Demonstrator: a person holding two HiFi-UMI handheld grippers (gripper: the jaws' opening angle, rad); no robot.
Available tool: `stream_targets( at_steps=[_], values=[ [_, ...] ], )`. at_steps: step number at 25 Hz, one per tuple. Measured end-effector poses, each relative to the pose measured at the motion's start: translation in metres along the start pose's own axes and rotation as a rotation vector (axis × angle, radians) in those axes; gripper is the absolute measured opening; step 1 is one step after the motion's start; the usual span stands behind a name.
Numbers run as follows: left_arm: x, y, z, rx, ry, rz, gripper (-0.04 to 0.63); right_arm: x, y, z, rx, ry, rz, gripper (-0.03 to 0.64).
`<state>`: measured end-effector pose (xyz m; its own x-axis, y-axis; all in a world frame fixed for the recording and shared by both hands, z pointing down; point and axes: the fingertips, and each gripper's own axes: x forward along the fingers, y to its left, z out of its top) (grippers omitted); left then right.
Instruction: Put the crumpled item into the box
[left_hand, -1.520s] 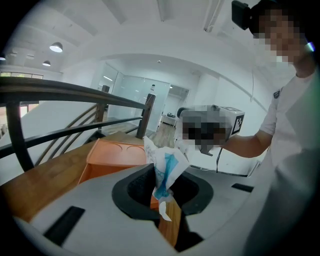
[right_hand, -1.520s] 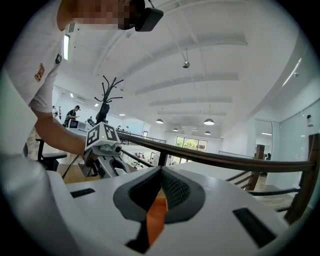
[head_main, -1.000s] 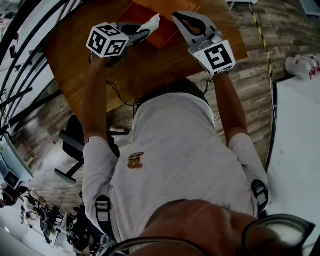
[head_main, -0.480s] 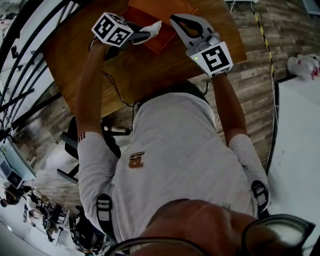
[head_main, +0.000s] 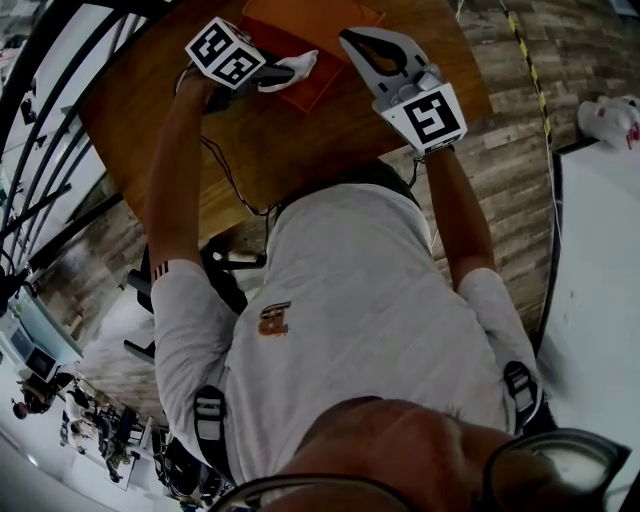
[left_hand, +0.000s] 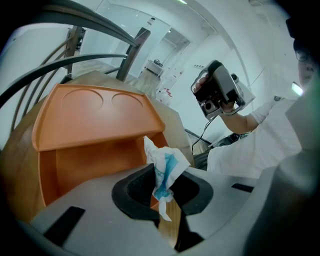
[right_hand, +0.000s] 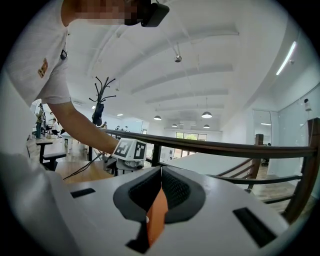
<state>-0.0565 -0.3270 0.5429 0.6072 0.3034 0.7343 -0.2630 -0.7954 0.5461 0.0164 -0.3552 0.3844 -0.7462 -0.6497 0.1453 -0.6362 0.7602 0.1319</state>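
A crumpled white paper with blue print (left_hand: 163, 169) is pinched between the jaws of my left gripper (left_hand: 162, 182). In the head view the left gripper (head_main: 283, 72) holds the paper (head_main: 302, 64) over the near left edge of the orange box (head_main: 325, 25). Seen from the left gripper view, the orange box (left_hand: 95, 150) stands open just ahead, its lid raised. My right gripper (head_main: 350, 40) hovers at the box's right side. Its jaws (right_hand: 160, 172) are shut with nothing between them; orange shows through the slit below.
The box sits on a brown wooden table (head_main: 300, 140). Black railing bars (head_main: 50, 120) run along the left. A thin cable (head_main: 225, 180) hangs off the table's near edge. The left gripper's marker cube (right_hand: 131, 149) shows in the right gripper view.
My left gripper has carried the crumpled paper farther away from me, toward the orange box. The right gripper has barely shifted.
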Motion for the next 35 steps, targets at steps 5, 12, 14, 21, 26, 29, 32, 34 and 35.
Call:
stream_targets(
  at_steps=[5,12,14,21,26,29,32,34,35],
  values=[
    [0.004,0.012,0.003,-0.014,0.039,0.018,0.081,-0.001,-0.008,-0.008,0.018,0.013,-0.006,0.032],
    [0.005,0.036,0.006,-0.04,0.044,0.117,0.1,-0.001,-0.015,-0.012,0.03,0.012,-0.003,0.032],
    [0.003,0.041,0.002,-0.036,0.064,0.153,0.122,0.001,-0.015,-0.011,0.019,0.005,0.003,0.033],
    [0.003,0.067,-0.005,-0.012,0.08,0.303,0.176,0.004,-0.014,-0.018,0.011,0.007,0.018,0.032],
    [0.0,0.077,-0.007,-0.013,0.058,0.386,0.192,0.005,-0.013,-0.018,0.012,0.009,0.023,0.033],
    [-0.002,0.079,-0.008,-0.005,0.052,0.433,0.212,0.005,-0.01,-0.019,0.007,0.01,0.026,0.032],
    [-0.003,0.081,-0.008,0.004,0.057,0.479,0.232,0.004,-0.007,-0.02,0.009,0.019,0.024,0.033],
    [-0.005,0.086,-0.01,0.014,0.065,0.517,0.25,0.004,-0.005,-0.022,0.033,0.028,0.016,0.032],
    [-0.005,0.088,-0.011,0.019,0.066,0.532,0.258,0.004,-0.004,-0.023,0.048,0.034,0.011,0.033]
  ],
)
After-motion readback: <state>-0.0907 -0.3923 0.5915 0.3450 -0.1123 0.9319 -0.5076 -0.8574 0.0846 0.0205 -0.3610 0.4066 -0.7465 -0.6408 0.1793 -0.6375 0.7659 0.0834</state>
